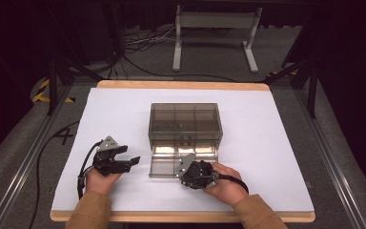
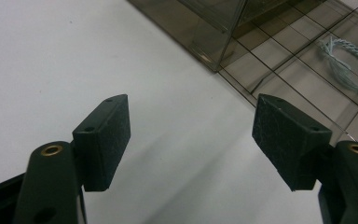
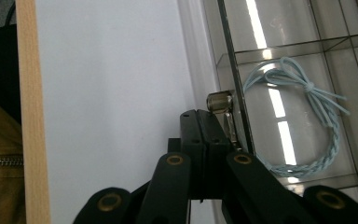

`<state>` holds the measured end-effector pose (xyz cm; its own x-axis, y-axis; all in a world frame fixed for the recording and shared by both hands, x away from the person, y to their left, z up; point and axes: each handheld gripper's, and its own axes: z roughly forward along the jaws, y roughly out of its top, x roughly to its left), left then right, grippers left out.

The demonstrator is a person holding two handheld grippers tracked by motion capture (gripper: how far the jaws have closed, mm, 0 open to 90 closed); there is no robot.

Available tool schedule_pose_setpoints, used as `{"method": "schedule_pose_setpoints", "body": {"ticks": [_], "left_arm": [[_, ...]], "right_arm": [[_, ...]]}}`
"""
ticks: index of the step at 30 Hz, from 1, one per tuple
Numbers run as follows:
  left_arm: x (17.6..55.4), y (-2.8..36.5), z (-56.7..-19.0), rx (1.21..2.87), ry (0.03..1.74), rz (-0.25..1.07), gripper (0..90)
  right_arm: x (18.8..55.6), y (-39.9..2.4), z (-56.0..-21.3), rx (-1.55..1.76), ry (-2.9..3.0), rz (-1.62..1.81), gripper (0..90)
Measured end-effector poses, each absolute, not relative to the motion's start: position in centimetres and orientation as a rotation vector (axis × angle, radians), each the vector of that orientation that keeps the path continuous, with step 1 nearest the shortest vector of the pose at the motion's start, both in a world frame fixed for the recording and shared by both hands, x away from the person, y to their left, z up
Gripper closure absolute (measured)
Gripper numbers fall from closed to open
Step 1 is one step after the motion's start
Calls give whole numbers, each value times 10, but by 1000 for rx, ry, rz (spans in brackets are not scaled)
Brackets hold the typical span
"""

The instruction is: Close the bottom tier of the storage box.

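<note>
Drawer (image 1: 183,164) of the smoky clear organizer box (image 1: 185,121) stands pulled out toward the desk's (image 1: 124,107) near edge, a pale blue cord (image 3: 303,116) coiled inside. Right gripper (image 3: 206,122) has its jaws pressed together beside the drawer's small knob (image 3: 219,101). Left gripper (image 2: 191,135) rests with jaws wide apart over bare desk, left of the drawer.

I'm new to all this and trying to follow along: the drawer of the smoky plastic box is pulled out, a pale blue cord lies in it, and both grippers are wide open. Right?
Not quite. The right gripper is shut, its jaws pressed together beside the drawer's knob, as the right gripper view shows. The left gripper is wide open. The drawer is out, with the pale blue cord inside.
</note>
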<state>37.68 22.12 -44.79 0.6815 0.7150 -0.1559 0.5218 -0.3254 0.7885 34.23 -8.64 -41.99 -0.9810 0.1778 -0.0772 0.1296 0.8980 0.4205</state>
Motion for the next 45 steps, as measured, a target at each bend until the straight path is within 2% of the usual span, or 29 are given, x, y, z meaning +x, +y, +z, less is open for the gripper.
{"method": "schedule_pose_setpoints", "body": {"ticks": [45], "left_arm": [[374, 224, -450, 2002, 962, 264, 284]], "right_arm": [[386, -90, -417, 351, 2891, 668, 900]]}}
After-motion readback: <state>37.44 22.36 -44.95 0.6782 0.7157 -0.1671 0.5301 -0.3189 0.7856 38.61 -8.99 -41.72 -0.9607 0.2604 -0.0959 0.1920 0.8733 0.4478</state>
